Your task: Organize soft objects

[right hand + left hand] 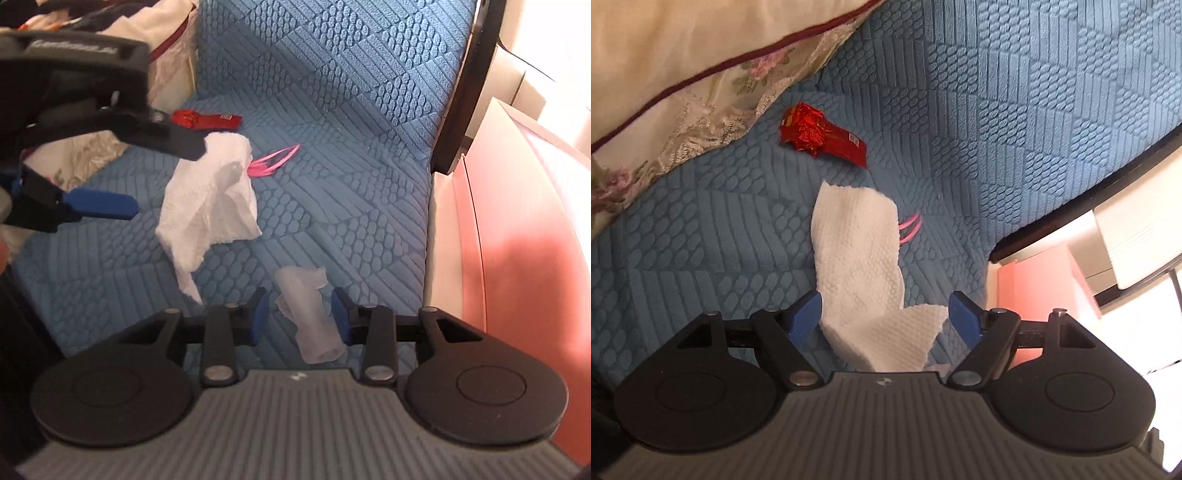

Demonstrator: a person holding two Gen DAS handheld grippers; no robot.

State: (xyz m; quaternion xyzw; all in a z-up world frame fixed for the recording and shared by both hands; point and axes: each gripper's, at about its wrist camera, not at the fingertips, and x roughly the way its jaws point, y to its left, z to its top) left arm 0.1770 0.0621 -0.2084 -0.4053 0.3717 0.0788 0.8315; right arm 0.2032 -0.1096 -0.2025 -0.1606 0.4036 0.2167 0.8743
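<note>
Blue quilted bedding [1015, 129] fills both views. For a clean gather, each tissue should be pinched at its bunched middle and lifted before moving. Left gripper [886, 317] stands spread around the white tissue [857, 254], pads not pressing. Right gripper [300, 318] sits partly open beside a small rolled tissue [312, 317], apparently not pinching it.

1. Left wrist view: close above the blue bedspread [997, 110], looking steeply down past its own tongs [886, 317].
2. Right wrist view: likewise, beside it.
3. Shared: bedspread, white paper towel [857, 251], red wrapper [207, 119], pink clip [273, 160].
</note>
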